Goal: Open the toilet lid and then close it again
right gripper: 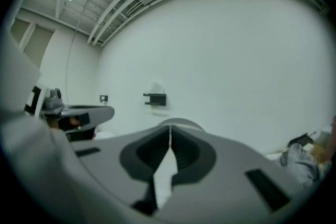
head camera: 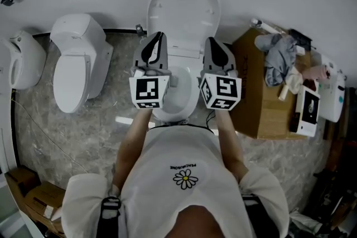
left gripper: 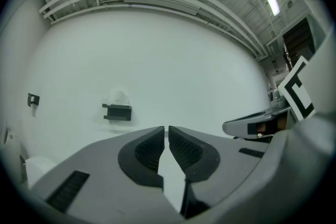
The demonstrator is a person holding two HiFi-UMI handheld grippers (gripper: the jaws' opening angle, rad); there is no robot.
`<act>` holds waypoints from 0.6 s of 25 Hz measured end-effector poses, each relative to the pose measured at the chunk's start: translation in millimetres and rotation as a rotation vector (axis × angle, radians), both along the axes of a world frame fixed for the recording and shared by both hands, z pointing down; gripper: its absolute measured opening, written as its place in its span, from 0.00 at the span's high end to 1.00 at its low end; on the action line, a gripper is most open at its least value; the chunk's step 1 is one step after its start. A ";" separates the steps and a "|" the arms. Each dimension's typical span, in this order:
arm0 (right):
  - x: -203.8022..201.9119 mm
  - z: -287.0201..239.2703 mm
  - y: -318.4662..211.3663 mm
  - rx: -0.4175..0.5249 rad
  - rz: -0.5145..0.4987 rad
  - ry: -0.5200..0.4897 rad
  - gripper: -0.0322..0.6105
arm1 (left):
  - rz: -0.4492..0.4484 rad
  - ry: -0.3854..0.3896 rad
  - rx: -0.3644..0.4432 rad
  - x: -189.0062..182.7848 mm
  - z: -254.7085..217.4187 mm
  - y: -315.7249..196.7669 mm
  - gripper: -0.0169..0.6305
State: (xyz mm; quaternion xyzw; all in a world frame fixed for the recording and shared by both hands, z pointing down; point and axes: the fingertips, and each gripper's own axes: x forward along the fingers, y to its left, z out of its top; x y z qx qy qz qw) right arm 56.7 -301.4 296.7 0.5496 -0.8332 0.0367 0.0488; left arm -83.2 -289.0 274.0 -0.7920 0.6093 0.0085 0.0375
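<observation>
— Where does the head view sit?

— High above the person, facing steeply down and fairly near on the white ceramic toilet with its raised oval lid (head camera: 183,8).

— And the gripper views?

— Each rides low behind its own jaws, on the left gripper (left gripper: 167,132) and the right gripper (right gripper: 169,132), facing level at the plain white wall (left gripper: 157,55). Both share that wall and its small black bracket (left gripper: 117,112). Each catches the other gripper at its inner edge.

Left gripper (head camera: 155,48) and right gripper (head camera: 218,54): jaws closed, empty.
</observation>
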 end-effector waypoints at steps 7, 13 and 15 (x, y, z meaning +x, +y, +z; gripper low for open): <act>-5.9 9.0 -69.8 -0.051 -0.063 0.051 0.71 | 0.070 0.020 -0.068 -3.8 13.7 -67.7 0.68; -2.0 12.2 -160.6 -0.077 -0.021 0.132 0.67 | 0.096 -0.068 -0.132 -9.7 32.3 -160.7 0.62; -1.6 21.3 -186.7 -0.101 -0.015 0.160 0.65 | 0.097 -0.078 -0.163 -13.4 40.4 -184.9 0.60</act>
